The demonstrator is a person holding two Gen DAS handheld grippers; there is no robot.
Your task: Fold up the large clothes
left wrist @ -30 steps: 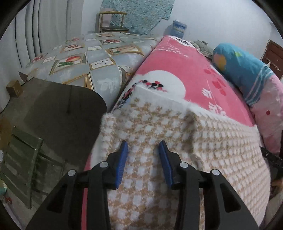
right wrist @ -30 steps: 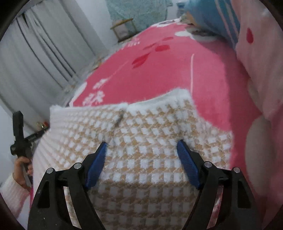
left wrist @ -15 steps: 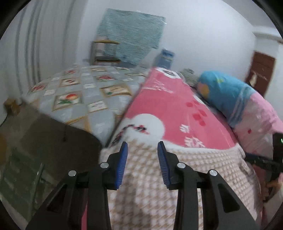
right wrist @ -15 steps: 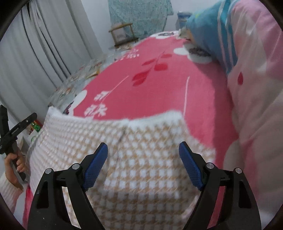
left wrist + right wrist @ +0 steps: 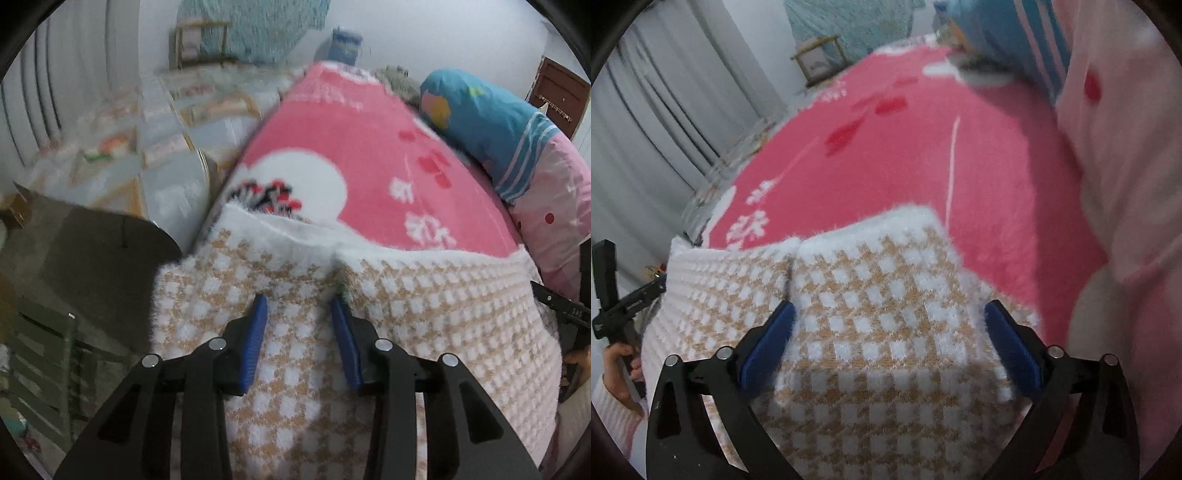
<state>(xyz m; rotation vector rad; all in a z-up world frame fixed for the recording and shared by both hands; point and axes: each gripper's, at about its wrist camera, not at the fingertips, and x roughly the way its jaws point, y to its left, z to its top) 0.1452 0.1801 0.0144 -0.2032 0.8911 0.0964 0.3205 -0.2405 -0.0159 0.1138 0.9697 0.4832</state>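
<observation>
The fluffy checked sweater (image 5: 886, 332) lies folded on the soft pink blanket (image 5: 923, 155); the right gripper (image 5: 890, 325) is opening above it, and the left gripper (image 5: 300, 314) is partly open, holding nothing.

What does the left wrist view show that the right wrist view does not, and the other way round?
Only the left wrist view shows the brown door, the grey patterned bed cover and the dark floor beside the bed. Only the right wrist view shows the grey curtains and a hand in a pale sleeve gripping the other tool's handle. Both show the tan-and-white checked garment lying on the pink blanket, the blue pillow, and blue-padded fingers apart above the knit.
</observation>
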